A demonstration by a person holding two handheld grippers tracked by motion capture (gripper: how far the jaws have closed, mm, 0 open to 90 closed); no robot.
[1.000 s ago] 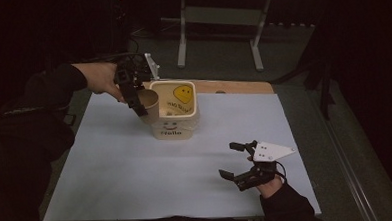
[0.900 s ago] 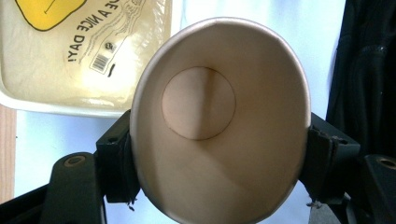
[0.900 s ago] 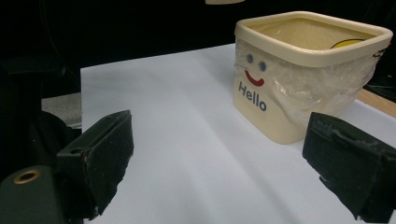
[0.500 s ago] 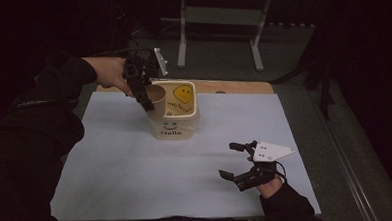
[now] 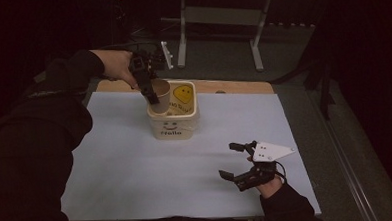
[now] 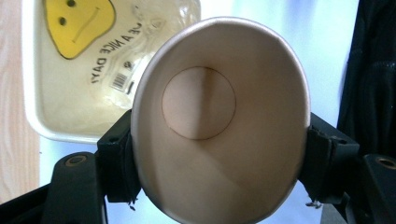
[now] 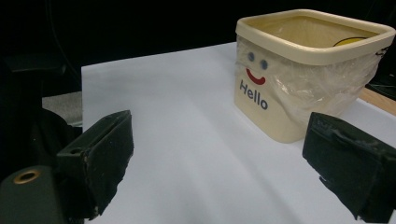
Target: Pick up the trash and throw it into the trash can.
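A brown paper cup (image 5: 159, 96) hangs tilted over the left part of a cream bin (image 5: 174, 127) that is lined with a clear bag and marked "Hello". My left gripper (image 5: 149, 88) is shut on the cup. In the left gripper view the black pads squeeze the cup (image 6: 219, 93) into an oval around the left gripper (image 6: 219, 163), with the bin's rim (image 6: 29, 93) below it. Near the front right of the table my right gripper (image 5: 228, 160) stands open and holds nothing. The right gripper view shows the right gripper (image 7: 219, 135) with jaws wide apart, facing the bin (image 7: 299, 98).
A pale blue sheet (image 5: 136, 168) covers the table, with a wooden strip (image 5: 233, 86) at the far edge. A yellow smiley (image 5: 184, 94) is printed on the bag inside the bin. A metal stand (image 5: 220, 19) is on the dark floor behind.
My left hand has carried the cup to the right, from beside the bin's left wall to over its left part. The right gripper has stayed still.
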